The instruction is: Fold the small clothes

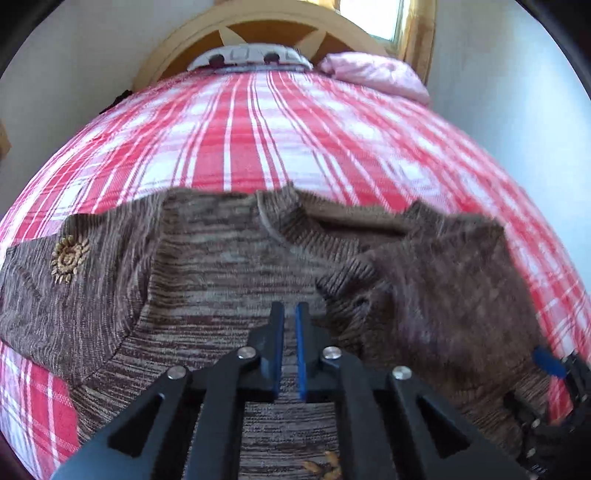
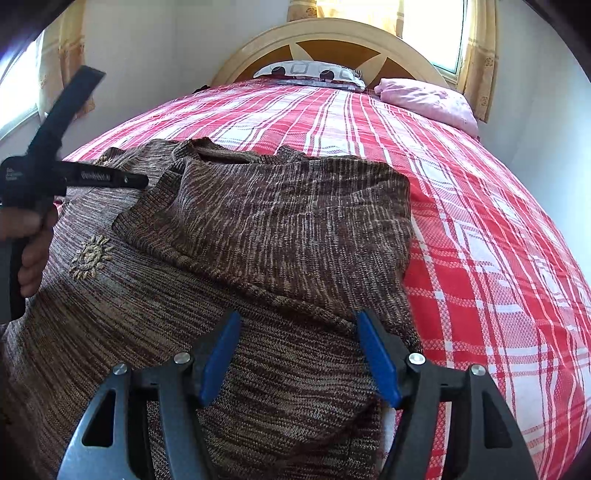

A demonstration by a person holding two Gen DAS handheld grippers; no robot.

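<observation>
Hovering over the near part of a brown knitted sweater (image 1: 229, 258), the left gripper (image 1: 290, 314) has its blue-lined jaws drawn together to a narrow slit with nothing caught between them. In the right wrist view, the right gripper (image 2: 297, 332) stands with its jaws wide apart above the sweater's lower right part, the pads touching no cloth. A person's hand (image 2: 27, 243) shows at the left edge of that view, wrapped around the handle of the left tool. The sweater lies spread on the bed (image 2: 480, 258), on a red and white checked cover, with its right side folded over onto the body and a small embroidered sun (image 2: 90, 256) on the left side. Farther off, a patterned pillow (image 2: 310, 74) and a pink pillow (image 2: 428, 101) rest against the curved wooden headboard (image 2: 332, 40), with a bright window (image 2: 432, 33) behind.
</observation>
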